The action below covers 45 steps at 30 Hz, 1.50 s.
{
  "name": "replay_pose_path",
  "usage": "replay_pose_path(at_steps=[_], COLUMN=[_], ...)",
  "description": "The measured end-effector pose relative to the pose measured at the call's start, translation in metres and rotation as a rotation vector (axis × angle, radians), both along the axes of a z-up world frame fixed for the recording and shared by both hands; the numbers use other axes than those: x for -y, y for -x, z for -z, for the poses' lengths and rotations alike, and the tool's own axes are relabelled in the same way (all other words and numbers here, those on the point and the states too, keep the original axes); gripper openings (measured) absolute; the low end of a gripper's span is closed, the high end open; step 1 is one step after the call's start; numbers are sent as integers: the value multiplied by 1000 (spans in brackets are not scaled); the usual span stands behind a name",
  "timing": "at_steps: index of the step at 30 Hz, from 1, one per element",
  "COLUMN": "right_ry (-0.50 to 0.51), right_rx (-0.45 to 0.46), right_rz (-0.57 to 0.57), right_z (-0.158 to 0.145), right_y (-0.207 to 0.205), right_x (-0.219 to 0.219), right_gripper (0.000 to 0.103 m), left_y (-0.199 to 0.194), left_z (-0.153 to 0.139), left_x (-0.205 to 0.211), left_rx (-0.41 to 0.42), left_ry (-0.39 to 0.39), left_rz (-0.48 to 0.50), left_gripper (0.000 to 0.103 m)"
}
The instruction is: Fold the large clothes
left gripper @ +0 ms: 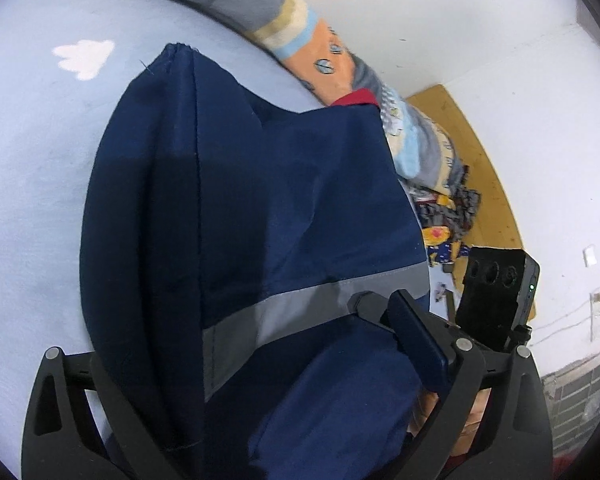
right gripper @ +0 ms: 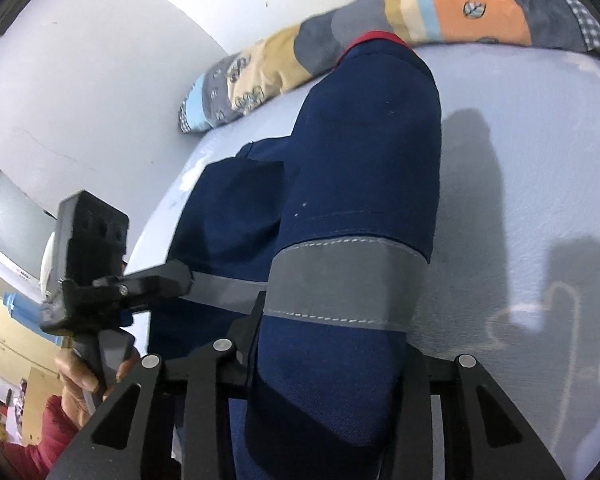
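Left wrist view is filled by a dark navy cloth work garment with a grey reflective band (left gripper: 260,208), which is draped over the left gripper (left gripper: 284,380) and hangs away toward a pale blue bed sheet (left gripper: 32,184) at 12 o'clock. The left gripper's fingers (left gripper: 415,332) are mostly buried under the fabric; whether they are clenched on it cannot be told. At 3 o'clock the right gripper (left gripper: 495,300) is seen as a black block with a green light, close beside the garment's edge. A rolled patchwork quilt in grey, orange and beige (left gripper: 300,36) lies along the far side of the bed from 12 to 2 o'clock, against a white wall (left gripper: 479,20).

Seen from the right wrist, a banded leg or sleeve of the garment (right gripper: 359,184) is gripped between the right gripper's (right gripper: 331,364) fingers (right gripper: 252,332), which are closed on the cloth below the grey band. The left gripper (right gripper: 100,280) is seen at 9 o'clock, held by a hand (right gripper: 80,376) with a red sleeve (right gripper: 44,440), its finger touching the garment's band. The quilt (right gripper: 419,20) is seen at 12 o'clock.
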State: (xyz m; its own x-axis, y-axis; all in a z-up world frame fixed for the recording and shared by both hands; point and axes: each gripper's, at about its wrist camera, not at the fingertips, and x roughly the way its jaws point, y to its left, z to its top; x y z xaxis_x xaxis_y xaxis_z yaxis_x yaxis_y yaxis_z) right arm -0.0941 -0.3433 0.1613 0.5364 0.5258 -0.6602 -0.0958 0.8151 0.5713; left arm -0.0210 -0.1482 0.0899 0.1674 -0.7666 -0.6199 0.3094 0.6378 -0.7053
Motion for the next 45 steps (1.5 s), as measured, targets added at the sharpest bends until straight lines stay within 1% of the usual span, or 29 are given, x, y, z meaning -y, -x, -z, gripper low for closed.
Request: replay_pose_path(at_steps=[7, 11, 14, 15, 19, 22, 26, 27, 30, 33, 35, 36, 37, 38, 40, 41, 42, 43, 45], right_ry=[-37, -44, -58, -59, -52, -42, -46, -42, -35, -19, -19, -8, 7, 1, -79, -93, -86, -46, 40], right_rx=[37, 42, 36, 34, 20, 9, -20, -26, -54, -68, -92, -97, -125, -157, -223, -241, -256, -252, -226], right_rz=[45, 68, 97, 103, 144, 169, 201, 203, 209, 207, 213, 216, 217, 235, 284, 294, 305, 309, 309], right_z=[-24, -28, -25, -24, -19, -12, 1, 5, 22, 42, 61, 68, 80, 91, 105, 105, 102, 93, 77], right_y=[32, 60, 79, 80, 102, 111, 112, 114, 111, 105, 93, 85, 76, 71, 69, 71, 74, 80, 91], right_x=[45, 78, 103, 106, 133, 148, 162, 167, 179, 185, 187, 188, 191, 196, 212, 215, 217, 215, 207], right_gripper=[37, 37, 37, 37, 37, 37, 37, 37, 37, 37, 38, 41, 44, 51, 52, 53, 53, 53, 55], left_y=[20, 36, 46, 52, 62, 68, 76, 81, 83, 77, 74, 71, 69, 67, 67, 68, 71, 75, 87], left_z=[-29, -40, -43, -43, -37, -31, -20, -20, -6, 7, 13, 17, 20, 22, 19, 17, 11, 2, -12], left_x=[36, 63, 83, 93, 129, 158, 178, 180, 182, 185, 185, 184, 184, 181, 176, 174, 170, 163, 140], left_rx=[36, 48, 56, 57, 46, 39, 19, 16, -10, -18, -4, 3, 9, 20, 68, 90, 128, 186, 286], left_ry=[17, 14, 4, -2, -23, -41, -68, -75, -94, -136, -163, -174, -199, -228, -304, -335, -380, -419, -471], left_rz=[72, 123, 161, 178, 217, 235, 257, 261, 258, 234, 204, 185, 165, 145, 122, 109, 86, 57, 3], left_gripper=[100, 101, 101, 101, 101, 101, 100, 101, 101, 101, 100, 100, 100, 100, 100, 100, 100, 100, 100])
